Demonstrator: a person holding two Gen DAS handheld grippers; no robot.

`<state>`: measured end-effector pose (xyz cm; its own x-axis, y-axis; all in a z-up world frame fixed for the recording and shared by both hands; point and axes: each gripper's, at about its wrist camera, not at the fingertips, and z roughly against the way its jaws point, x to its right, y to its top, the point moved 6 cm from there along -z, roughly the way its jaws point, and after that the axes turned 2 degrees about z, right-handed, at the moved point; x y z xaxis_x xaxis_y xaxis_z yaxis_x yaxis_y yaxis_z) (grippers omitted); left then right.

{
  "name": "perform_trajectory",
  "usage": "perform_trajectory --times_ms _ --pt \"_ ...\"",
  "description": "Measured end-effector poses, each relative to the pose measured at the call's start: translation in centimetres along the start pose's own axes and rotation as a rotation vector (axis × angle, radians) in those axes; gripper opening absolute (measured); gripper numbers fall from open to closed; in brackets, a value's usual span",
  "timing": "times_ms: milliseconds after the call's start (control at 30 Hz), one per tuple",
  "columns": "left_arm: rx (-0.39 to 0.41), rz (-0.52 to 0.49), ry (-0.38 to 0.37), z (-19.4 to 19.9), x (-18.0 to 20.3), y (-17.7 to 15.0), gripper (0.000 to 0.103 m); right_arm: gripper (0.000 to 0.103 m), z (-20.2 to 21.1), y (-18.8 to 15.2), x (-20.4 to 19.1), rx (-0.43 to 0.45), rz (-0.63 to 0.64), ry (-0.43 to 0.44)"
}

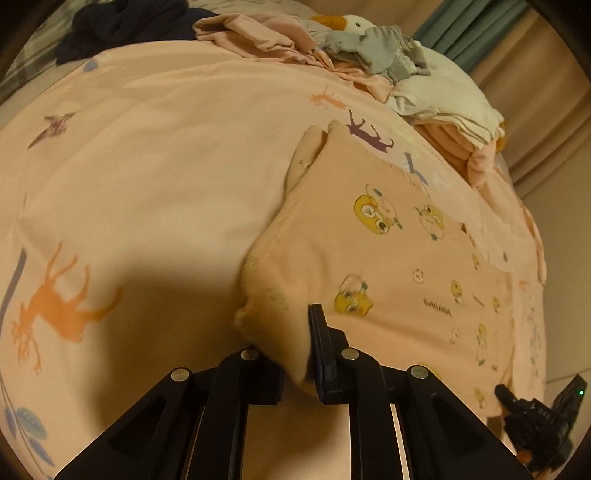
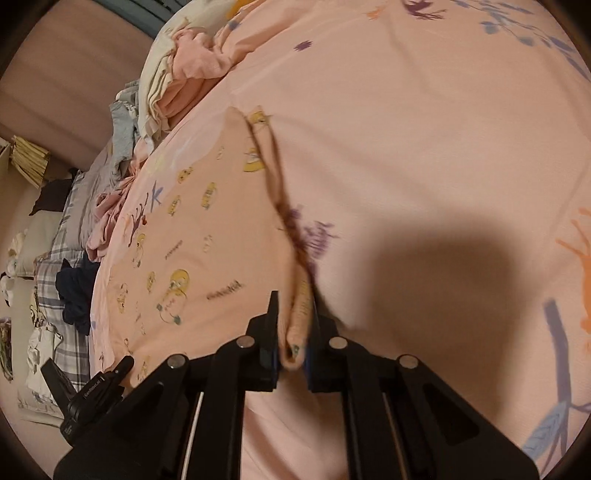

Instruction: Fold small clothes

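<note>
A small peach garment (image 1: 388, 266) printed with yellow cartoon faces lies on the pink animal-print bedsheet (image 1: 155, 155). My left gripper (image 1: 295, 354) is shut on its near folded edge, which bunches up between the fingers. In the right wrist view the same garment (image 2: 199, 229) spreads to the left, and my right gripper (image 2: 293, 343) is shut on another part of its folded edge. The left gripper shows at the lower left of the right wrist view (image 2: 88, 391), and the right gripper at the lower right of the left wrist view (image 1: 535, 413).
A pile of clothes with a goose plush (image 1: 354, 26) and grey and cream garments (image 1: 443, 96) sits at the far right of the bed. Dark clothing (image 1: 122, 26) lies at the far left. A plaid blanket and more clothes (image 2: 70, 251) lie beside the bed.
</note>
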<state>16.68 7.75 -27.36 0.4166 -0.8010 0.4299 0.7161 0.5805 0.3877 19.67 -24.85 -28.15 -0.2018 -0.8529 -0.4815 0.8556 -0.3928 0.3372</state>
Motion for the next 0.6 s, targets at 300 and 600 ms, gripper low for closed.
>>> perform_trajectory --times_ms 300,600 --pt "0.010 -0.042 0.048 1.2 0.3 -0.6 0.016 0.016 4.4 0.1 -2.7 0.080 0.101 -0.134" --pt "-0.153 0.243 -0.334 -0.7 0.0 0.9 0.063 0.019 1.9 -0.9 -6.9 0.013 0.206 -0.077"
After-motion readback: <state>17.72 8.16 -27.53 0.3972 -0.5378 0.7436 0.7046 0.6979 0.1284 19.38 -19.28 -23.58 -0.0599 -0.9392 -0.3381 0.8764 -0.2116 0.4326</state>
